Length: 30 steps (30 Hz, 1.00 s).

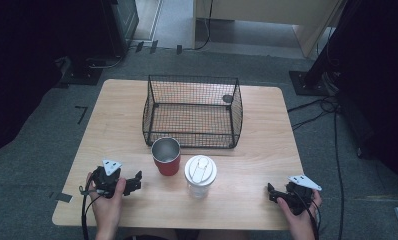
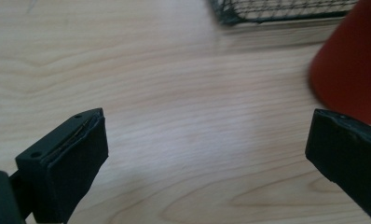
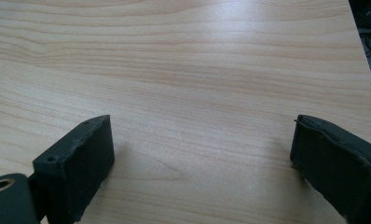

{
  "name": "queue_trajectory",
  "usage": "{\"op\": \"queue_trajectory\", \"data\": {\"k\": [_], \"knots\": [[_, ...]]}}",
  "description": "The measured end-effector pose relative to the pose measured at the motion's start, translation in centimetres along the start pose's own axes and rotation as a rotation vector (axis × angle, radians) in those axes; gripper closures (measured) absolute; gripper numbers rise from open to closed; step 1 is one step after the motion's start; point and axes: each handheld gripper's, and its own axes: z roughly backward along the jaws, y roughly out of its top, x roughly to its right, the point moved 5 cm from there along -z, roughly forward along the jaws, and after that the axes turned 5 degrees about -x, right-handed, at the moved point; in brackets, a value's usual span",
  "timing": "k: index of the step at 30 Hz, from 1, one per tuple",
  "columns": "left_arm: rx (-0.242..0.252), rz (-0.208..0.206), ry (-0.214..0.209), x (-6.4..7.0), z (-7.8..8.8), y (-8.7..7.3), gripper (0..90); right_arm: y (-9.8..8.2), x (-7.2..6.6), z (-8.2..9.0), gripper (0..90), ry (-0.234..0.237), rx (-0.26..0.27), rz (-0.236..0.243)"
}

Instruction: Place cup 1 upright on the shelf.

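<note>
Left gripper (image 1: 132, 184) near the table (image 1: 137, 210) front edge, jaws wide apart, empty | right gripper (image 1: 277, 194) likewise spread, holding nothing | red cup (image 1: 166, 156) and white-lidded cup (image 1: 200, 176) just behind, side by side | wire basket (image 1: 193, 111) farther back | likely next: approach a cup squarely, grip mid-body.

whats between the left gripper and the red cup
Nothing. In the high view only bare table separates the left gripper from the red cup, and the left gripper view shows bare wood up to the cup.
</note>
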Motion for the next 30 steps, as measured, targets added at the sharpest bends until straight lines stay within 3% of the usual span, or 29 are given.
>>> {"op": "queue_trajectory", "data": {"k": [3,15,19,30], "knots": [[0.017,-0.029,-0.035,1.2,0.3,0.8,0.0,0.0,0.0,0.0,6.2,0.0,0.0,-0.001],[0.064,-0.098,-0.102,3.9,1.0,2.5,0.0,0.0,0.0,0.0,6.2,0.0,-0.001,-0.001],[0.081,-0.143,-0.159,5.4,1.2,3.0,0.0,0.0,0.0,0.0,6.3,0.0,0.0,-0.001],[0.087,-0.191,-0.206,7.4,1.0,4.3,0.0,0.0,0.0,0.0,6.2,0.0,0.0,-0.001]]}}
